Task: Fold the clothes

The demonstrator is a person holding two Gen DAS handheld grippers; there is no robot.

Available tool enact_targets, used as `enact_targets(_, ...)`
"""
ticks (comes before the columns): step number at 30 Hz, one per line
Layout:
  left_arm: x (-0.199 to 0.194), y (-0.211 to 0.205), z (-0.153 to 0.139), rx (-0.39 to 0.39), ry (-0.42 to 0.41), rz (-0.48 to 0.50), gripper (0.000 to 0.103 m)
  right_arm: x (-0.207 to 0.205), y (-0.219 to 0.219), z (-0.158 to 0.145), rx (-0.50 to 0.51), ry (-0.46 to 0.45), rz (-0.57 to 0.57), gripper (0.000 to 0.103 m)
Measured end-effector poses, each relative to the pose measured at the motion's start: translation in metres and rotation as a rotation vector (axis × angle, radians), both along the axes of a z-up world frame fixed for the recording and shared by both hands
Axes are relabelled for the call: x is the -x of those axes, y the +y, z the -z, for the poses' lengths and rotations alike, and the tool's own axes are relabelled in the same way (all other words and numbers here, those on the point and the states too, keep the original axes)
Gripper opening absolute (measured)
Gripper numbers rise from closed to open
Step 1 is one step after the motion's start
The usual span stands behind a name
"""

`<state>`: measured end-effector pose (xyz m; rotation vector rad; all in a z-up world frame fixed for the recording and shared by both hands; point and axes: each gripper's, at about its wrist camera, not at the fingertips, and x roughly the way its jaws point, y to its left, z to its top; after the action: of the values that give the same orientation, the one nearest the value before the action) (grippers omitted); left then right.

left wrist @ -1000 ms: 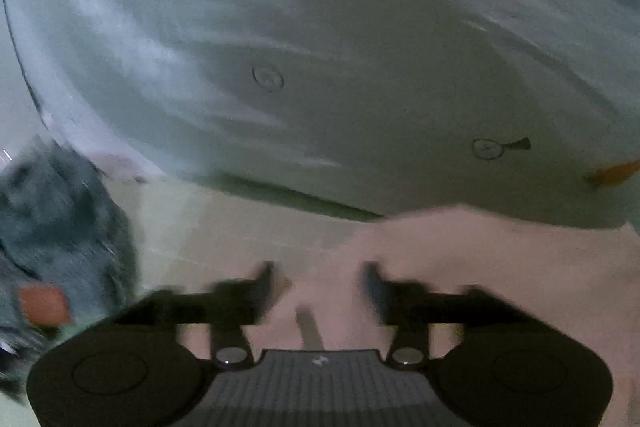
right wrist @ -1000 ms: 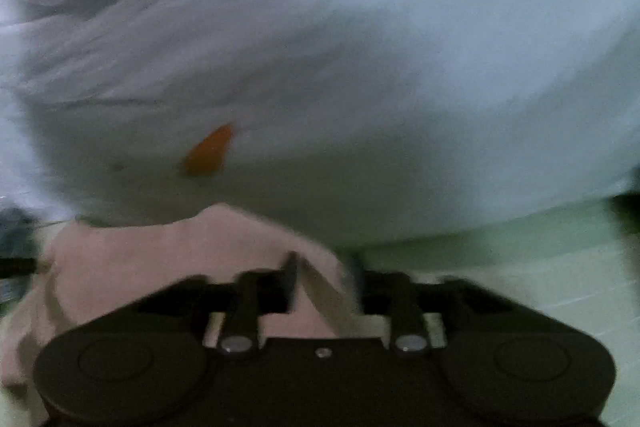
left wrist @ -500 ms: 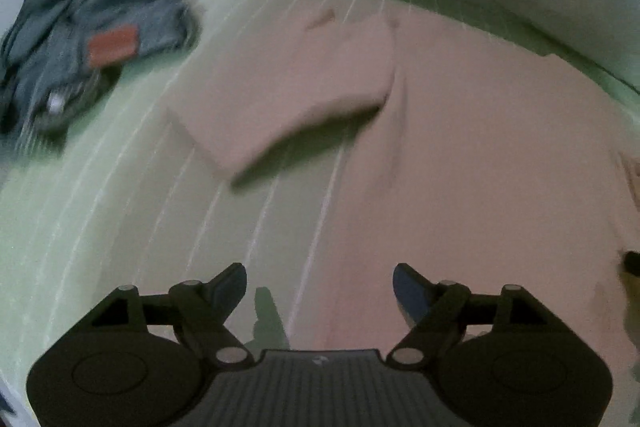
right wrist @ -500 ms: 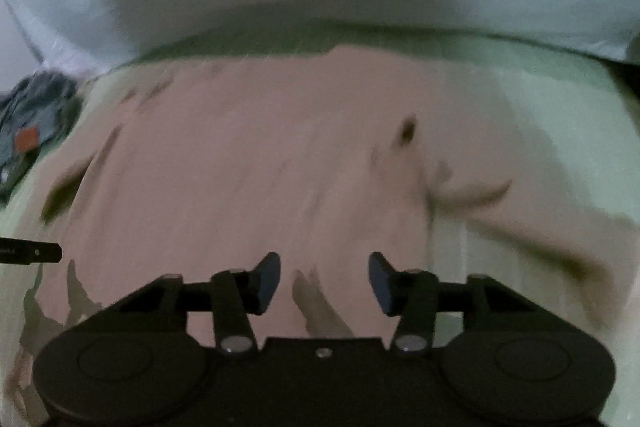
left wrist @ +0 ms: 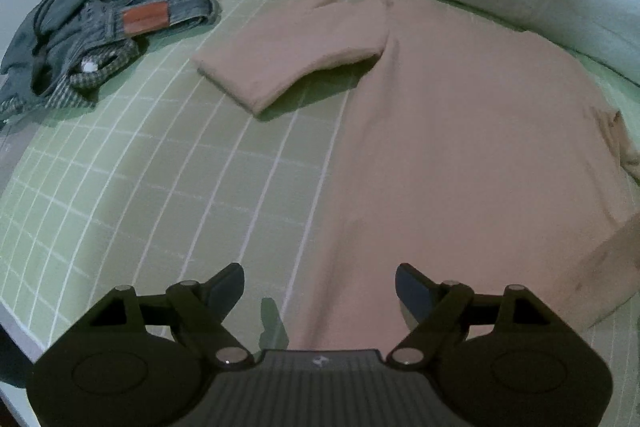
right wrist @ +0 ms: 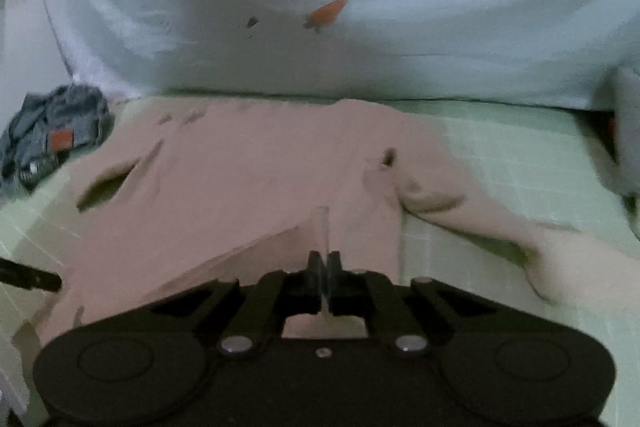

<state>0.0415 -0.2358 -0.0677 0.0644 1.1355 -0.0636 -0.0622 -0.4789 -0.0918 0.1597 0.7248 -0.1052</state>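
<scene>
Mostly flat on the green checked sheet [left wrist: 168, 163] lay our dusty-pink knit sweater [left wrist: 472, 131], one sleeve folded across; our left gripper [left wrist: 319, 285] gaped empty, while our right gripper [right wrist: 323, 261] pinched its near hem.
</scene>
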Motion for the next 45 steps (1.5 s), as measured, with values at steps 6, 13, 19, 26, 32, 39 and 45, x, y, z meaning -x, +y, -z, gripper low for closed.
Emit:
enact_targets(6,0.023,0.010,0.007,-0.013,0.035,0.006,0.084,0.045,-0.010,0.022,-0.087,0.081,0.098,0.003)
enact_targets(13,0.043,0.008,0.016,-0.030,0.066,0.039,0.084,0.069,-0.010,0.022,-0.096,0.102,0.164,0.012)
enact_targets(19,0.058,0.008,0.016,-0.053,0.064,0.065,0.084,0.081,-0.008,0.019,-0.090,0.108,0.213,0.047)
enact_targets(26,0.072,0.001,0.003,-0.072,-0.002,0.083,0.091,0.075,-0.006,0.016,-0.030,0.088,0.188,0.093)
enact_targets(32,0.078,-0.009,0.000,-0.044,-0.023,0.076,0.091,0.068,-0.010,0.012,0.048,0.043,0.106,0.103)
enact_targets(39,0.082,-0.027,-0.014,-0.057,-0.068,0.060,0.092,0.057,-0.087,0.015,0.022,-0.020,0.227,0.103)
enact_targets(45,0.085,-0.035,-0.038,-0.053,-0.123,0.020,0.094,0.033,-0.186,0.027,0.055,0.029,0.352,0.103)
